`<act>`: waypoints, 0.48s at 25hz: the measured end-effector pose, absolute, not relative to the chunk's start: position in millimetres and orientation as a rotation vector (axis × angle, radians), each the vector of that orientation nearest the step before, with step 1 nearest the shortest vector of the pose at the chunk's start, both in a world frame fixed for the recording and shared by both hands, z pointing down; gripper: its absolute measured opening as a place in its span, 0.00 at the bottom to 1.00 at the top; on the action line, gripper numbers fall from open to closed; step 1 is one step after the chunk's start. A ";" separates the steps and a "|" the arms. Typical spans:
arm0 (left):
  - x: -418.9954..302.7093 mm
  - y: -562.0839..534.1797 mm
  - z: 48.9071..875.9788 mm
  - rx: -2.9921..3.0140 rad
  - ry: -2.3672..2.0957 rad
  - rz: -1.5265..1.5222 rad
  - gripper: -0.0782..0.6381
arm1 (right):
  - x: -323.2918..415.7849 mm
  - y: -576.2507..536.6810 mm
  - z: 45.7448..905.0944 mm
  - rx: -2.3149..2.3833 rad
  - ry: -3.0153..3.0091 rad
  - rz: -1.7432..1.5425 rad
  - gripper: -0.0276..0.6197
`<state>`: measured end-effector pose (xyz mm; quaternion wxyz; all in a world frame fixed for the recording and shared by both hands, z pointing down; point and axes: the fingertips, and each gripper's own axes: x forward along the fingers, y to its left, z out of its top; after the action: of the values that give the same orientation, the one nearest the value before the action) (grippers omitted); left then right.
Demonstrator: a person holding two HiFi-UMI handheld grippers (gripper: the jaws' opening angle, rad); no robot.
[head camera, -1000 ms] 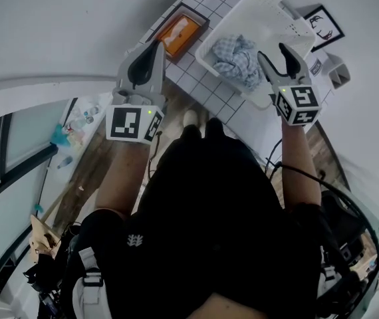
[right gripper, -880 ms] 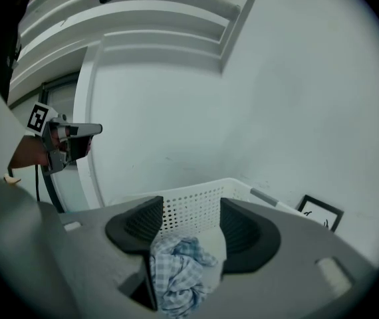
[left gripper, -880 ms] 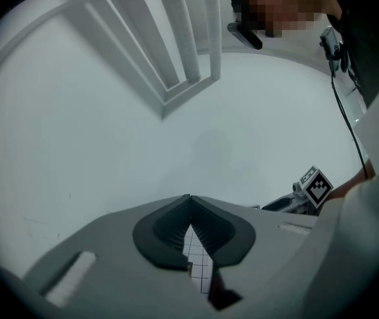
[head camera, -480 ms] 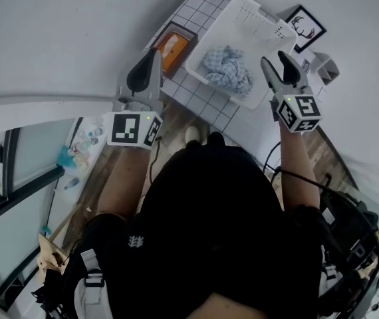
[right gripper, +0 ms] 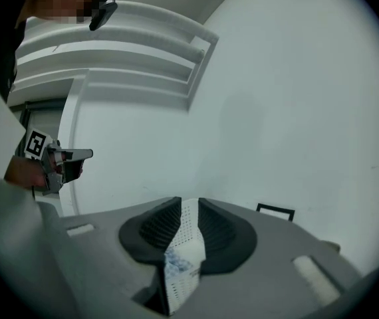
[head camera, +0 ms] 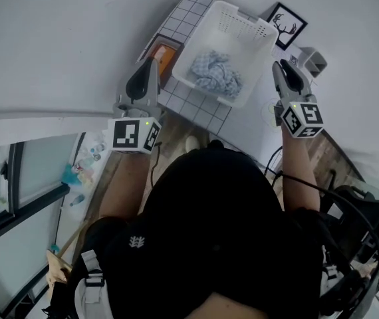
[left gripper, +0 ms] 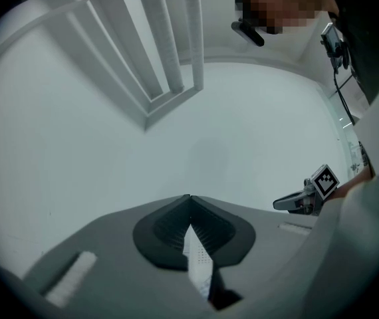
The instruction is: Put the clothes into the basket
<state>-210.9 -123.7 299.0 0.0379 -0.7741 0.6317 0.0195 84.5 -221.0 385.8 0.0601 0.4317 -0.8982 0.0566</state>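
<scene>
A white basket (head camera: 246, 20) stands on the tiled surface (head camera: 199, 108) in the head view, with a blue-and-white checked cloth (head camera: 215, 73) bunched inside it. My left gripper (head camera: 153, 62) hovers to the basket's left, its jaws meeting at the tips (left gripper: 189, 197) with nothing held. My right gripper (head camera: 281, 64) hangs to the basket's right, clear of it. Its jaws have just been closing and stand a narrow gap apart (right gripper: 189, 201), with nothing between them. Through that gap the basket and cloth show far below.
An orange box (head camera: 164, 55) lies in a dark tray left of the basket. A framed deer picture (head camera: 284, 24) and a small grey holder (head camera: 312, 61) stand at the back right by the white wall. Wooden floor shows below the tiled edge.
Both grippers have lifted and drawn back from the basket. The right one has left the spot over the cloth for the basket's right side, and its jaws have narrowed. The cloth stays in the basket.
</scene>
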 end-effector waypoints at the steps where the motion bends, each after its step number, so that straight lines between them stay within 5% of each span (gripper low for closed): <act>1: -207.4 -123.7 299.2 -2.378 1.933 0.058 0.12 | 89.3 -219.4 386.8 1.323 -2.725 0.199 0.17; 12: -185.2 -138.0 337.4 -2.433 1.872 -0.055 0.12 | 119.2 -206.3 396.8 1.459 -2.696 0.183 0.05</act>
<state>-185.2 -138.0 337.4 0.0354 -0.7919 0.6093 -0.0180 119.2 -206.3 396.8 0.0354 0.4748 -0.8773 0.0594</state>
